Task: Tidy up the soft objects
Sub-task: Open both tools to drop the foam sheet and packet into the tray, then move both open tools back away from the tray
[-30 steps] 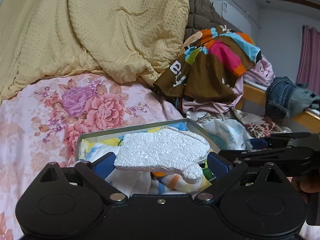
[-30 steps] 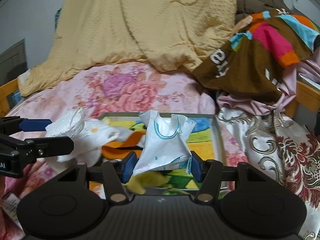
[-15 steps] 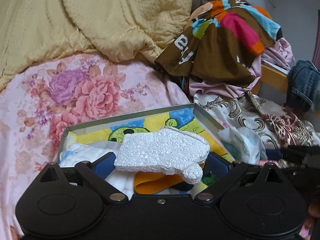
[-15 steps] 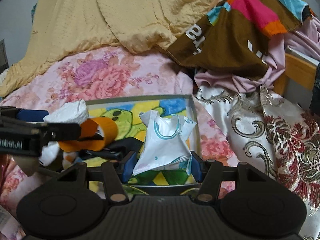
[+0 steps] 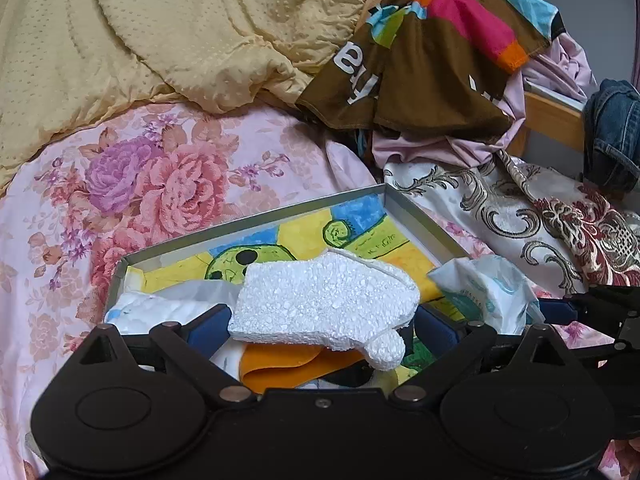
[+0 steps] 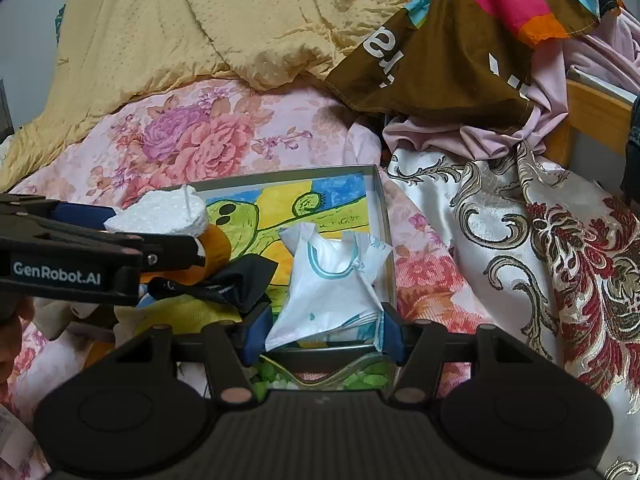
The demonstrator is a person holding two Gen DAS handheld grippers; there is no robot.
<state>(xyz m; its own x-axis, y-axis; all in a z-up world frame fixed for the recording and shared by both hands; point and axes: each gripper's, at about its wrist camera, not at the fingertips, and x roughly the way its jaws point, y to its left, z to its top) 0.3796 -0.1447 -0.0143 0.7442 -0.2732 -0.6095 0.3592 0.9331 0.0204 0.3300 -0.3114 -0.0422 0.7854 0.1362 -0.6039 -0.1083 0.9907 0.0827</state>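
My left gripper (image 5: 320,322) is shut on a white foam piece (image 5: 324,300) and holds it over the near left part of a metal tray (image 5: 256,220) with a green cartoon drawing. The foam also shows in the right wrist view (image 6: 160,216). My right gripper (image 6: 320,330) is shut on a white plastic bag with teal trim (image 6: 332,280), held over the tray's near right corner (image 6: 384,240). An orange soft item (image 6: 214,256), a black pouch (image 6: 240,280) and a white cloth (image 5: 144,308) lie in the tray.
The tray sits on a pink floral bedsheet (image 5: 140,184). A yellow quilt (image 5: 160,32) is heaped behind it. A brown multicoloured shirt (image 5: 420,60), pink cloth and a gold-patterned satin cover (image 6: 520,220) lie to the right, by a wooden bed rail (image 5: 552,120).
Both grippers have moved forward and down over the tray, still holding the foam and the bag. The tray now looks larger and nearer in both views.
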